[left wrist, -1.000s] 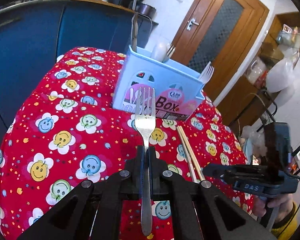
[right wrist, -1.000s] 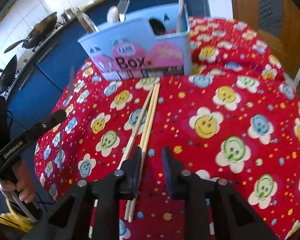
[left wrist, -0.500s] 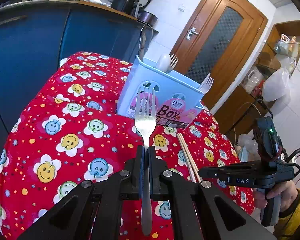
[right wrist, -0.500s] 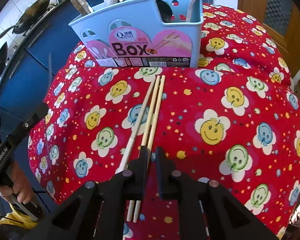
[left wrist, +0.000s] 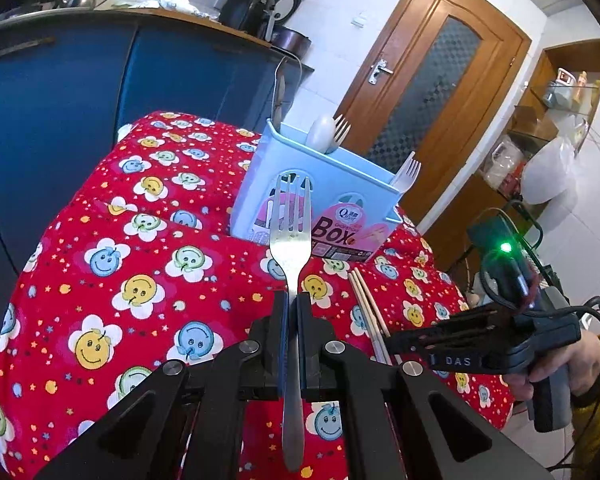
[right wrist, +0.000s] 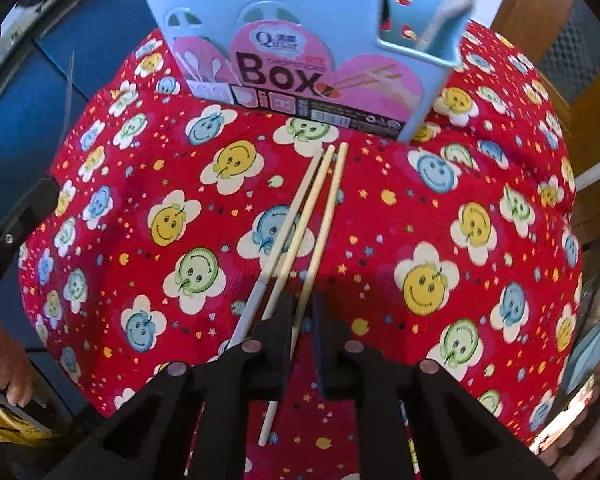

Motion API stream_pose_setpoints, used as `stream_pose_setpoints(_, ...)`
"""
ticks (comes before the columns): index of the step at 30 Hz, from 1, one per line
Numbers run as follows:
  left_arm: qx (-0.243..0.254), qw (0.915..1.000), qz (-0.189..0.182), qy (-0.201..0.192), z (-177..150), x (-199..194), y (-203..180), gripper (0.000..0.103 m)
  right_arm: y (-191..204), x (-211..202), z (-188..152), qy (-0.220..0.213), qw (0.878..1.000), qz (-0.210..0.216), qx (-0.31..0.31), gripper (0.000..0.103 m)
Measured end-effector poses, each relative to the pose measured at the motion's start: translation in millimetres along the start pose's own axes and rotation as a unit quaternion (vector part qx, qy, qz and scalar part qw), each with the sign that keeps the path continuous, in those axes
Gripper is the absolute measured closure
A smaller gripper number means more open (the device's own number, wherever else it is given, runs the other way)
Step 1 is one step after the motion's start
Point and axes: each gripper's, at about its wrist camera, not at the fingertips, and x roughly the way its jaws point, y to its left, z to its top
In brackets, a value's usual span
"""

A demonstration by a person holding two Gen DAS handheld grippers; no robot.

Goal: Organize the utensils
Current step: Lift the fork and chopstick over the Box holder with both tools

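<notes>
Two views show this moment. From the left wrist, the left gripper (left wrist: pixel 291 312) pinches a metal fork (left wrist: pixel 291 240) by its neck, the fingers (left wrist: pixel 278 320) pressed on both sides of it. The fork stands along the fingers with its tines pointing forward, above the red tablecloth (left wrist: pixel 140 240) with smiling flowers. Behind the tines stands the light blue utensil box (left wrist: pixel 340 176), which holds a white spoon (left wrist: pixel 320 132) and two other forks. To the right of the fork, the chopsticks (left wrist: pixel 366 300) lie on the cloth in front of the box. The right gripper (left wrist: pixel 412 338) is low over their near ends, seen from the side.

From the right wrist, the right gripper (right wrist: pixel 302 320) is down at the cloth (right wrist: pixel 440 208). Three chopsticks (right wrist: pixel 320 200) lie side by side, with their far ends near the box (right wrist: pixel 292 20). One chopstick (right wrist: pixel 318 248) passes between the fingers (right wrist: pixel 278 328), which stand close on each side of it; I cannot tell if they already press it. The other two chopsticks run just left of the left finger. At the left edge, part of the left gripper (right wrist: pixel 20 216) is visible.
</notes>
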Motion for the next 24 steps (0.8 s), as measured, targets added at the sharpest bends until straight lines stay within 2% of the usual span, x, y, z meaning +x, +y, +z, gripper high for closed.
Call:
stream_pose_setpoints(4,-0.002,1.0,-0.001,-0.002,0,1,0,0.099,2,3,7,0.006,1.0,0.004,0.001,0.093)
stream_pose_setpoints(7,-0.002,1.0,-0.003,-0.005,1,1,-1,0.099,-4,1,5,-0.006,1.0,0.016,0.01,0.096)
stream_pose_setpoints(11,0.003,0.9999,-0.003,-0.011,4,-1,-3,0.099,-24,-8,-7,-0.043,0.996,0.066,0.043,0.097)
stream_pose_setpoints(17,0.008,0.9995,-0.007,-0.03,13,-5,-12,0.099,-42,-36,-27,-0.132,0.984,0.096,0.069,0.097)
stream_pose_setpoints(24,0.029,0.9972,-0.005,-0.069,42,-3,-29,0.099,-56,-78,-46,-0.269,0.951,0.129,0.083,0.097)
